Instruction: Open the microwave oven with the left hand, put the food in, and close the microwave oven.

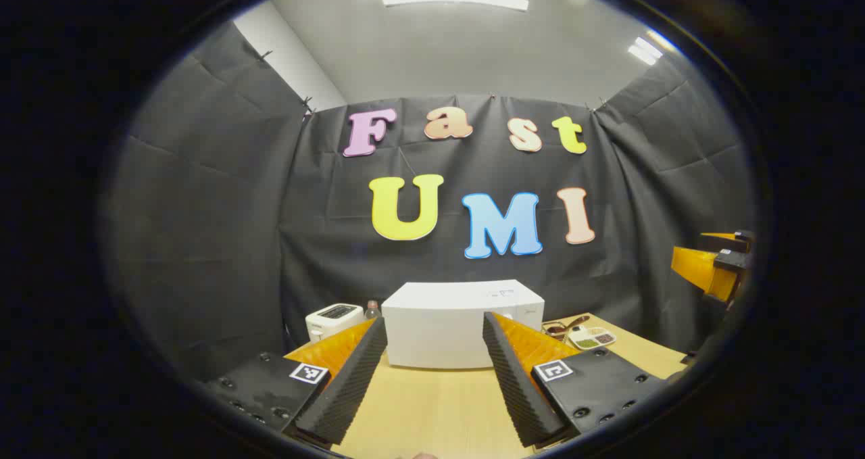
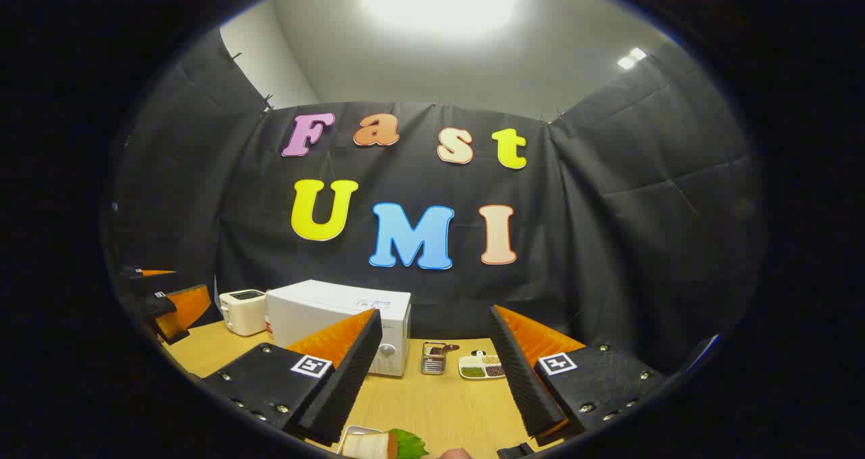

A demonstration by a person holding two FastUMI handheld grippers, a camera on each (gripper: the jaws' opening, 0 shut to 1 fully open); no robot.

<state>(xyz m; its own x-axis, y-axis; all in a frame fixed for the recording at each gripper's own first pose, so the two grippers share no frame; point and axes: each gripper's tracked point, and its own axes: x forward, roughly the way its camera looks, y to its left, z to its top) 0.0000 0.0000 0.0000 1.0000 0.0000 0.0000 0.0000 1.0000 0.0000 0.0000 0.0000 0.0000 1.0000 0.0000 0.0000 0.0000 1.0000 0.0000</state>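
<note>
The right gripper view takes in the microwave oven (image 2: 338, 324) from its front corner, with the door dial facing the camera, a white toaster (image 2: 243, 311) just beside it, a metal rack (image 2: 434, 357) and a divided dish of grains (image 2: 482, 366) on the wooden surface (image 2: 439, 405). At the bottom edge, between and below the right gripper (image 2: 432, 384) fingers, lies the food (image 2: 382, 444): a sandwich with a green leaf on a white tray. The left gripper view sees the microwave oven (image 1: 463, 324) closed, farther ahead, framed between the left gripper (image 1: 432, 378) fingers, with the toaster (image 1: 333, 320), a bottle (image 1: 372, 308) and the dish (image 1: 592, 338) flanking it. Both pairs of fingers stand wide apart, holding nothing
</note>
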